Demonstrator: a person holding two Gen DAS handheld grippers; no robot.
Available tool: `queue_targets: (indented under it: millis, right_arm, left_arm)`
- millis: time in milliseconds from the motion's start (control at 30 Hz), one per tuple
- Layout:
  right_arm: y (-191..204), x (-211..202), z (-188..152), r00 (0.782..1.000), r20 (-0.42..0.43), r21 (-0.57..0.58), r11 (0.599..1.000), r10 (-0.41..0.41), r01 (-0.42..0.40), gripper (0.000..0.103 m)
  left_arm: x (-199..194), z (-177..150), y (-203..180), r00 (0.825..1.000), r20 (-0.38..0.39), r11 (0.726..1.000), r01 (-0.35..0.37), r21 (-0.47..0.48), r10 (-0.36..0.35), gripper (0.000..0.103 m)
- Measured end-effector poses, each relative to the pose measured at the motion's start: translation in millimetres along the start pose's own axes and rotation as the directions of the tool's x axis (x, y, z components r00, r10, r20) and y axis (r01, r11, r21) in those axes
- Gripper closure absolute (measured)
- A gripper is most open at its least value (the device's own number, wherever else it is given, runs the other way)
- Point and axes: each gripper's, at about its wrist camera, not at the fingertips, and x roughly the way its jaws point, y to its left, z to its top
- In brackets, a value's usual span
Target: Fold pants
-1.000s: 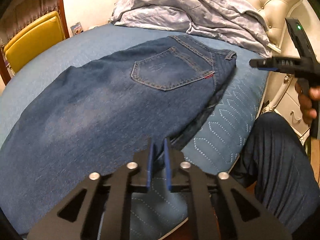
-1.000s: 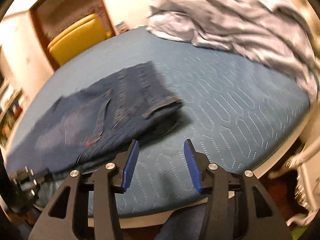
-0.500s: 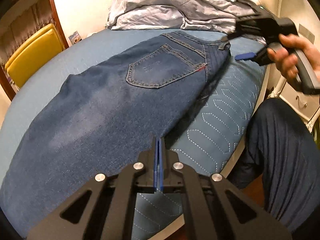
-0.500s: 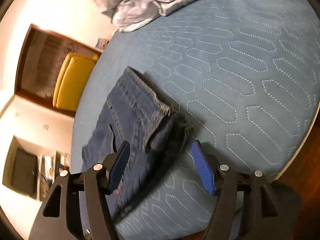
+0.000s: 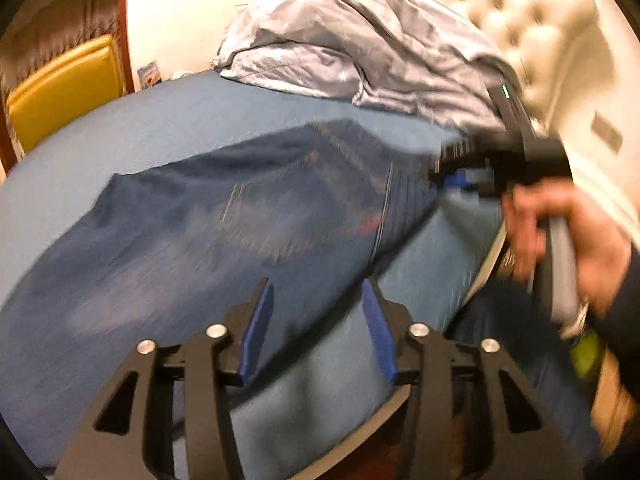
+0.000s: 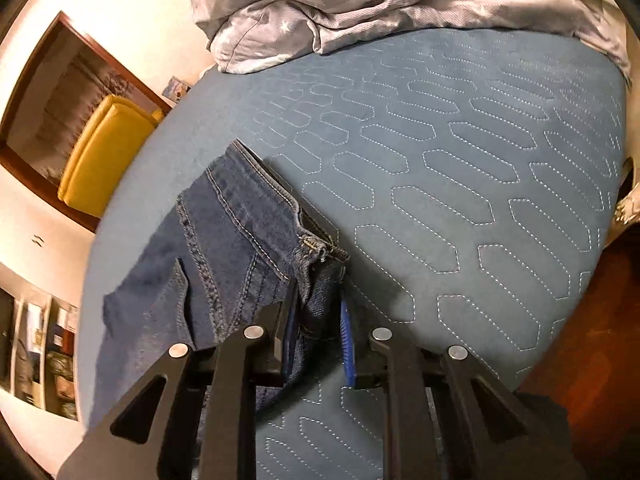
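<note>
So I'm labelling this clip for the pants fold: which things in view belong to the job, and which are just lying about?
Belongs to the job:
- jeans, flat on the bed
- right gripper, jaws closing on the waistband corner
- left gripper, jaws opening over the jeans' near edge
- blue quilted bed cover, the work surface

Just lying about:
- grey duvet
- yellow chair
- tufted headboard

Warm dim indoor light; left view motion-blurred, right view sharp; fisheye-bent edges
</note>
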Motion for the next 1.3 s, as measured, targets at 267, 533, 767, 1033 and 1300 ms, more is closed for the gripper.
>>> queue_targets:
  millis: [267,533,767,1033,1300]
  right_arm:
    - [12,-42,13,0.971,0.156,-0.113,0.974,-0.18,0.198,0.057]
    - [136,-26,31,0.983,0.181,-0.583,0.809,0.032,0.081,0.02]
    - [158,87,56,0.99,0.053,-0.636,0.759,-0.133,0.135,0.043]
    - [140,117,43,0.977,0.127,-0.634,0.743,-0.173,0.214,0.037]
    - [139,121,40,0.975,0.146,-0.625,0.749,-0.164,0.22,0.035]
  left_arm:
    - [67,8,-3,0.99,-0.134,0.988,-0.066,-0.142,0.047,0.081]
    - [67,4,0,0.991,-0.129,0.985,-0.047,-0.166,0.026,0.081]
    - [65,3,0,0.993,-0.12,0.986,-0.042,-0.163,0.022,0.081]
    - [55,6,2,0.993,-0.113,0.984,-0.041,-0.172,0.022,0.079]
    - [76,76,73,0.989,-0.11,0.939,-0.132,-0.319,0.101,0.065]
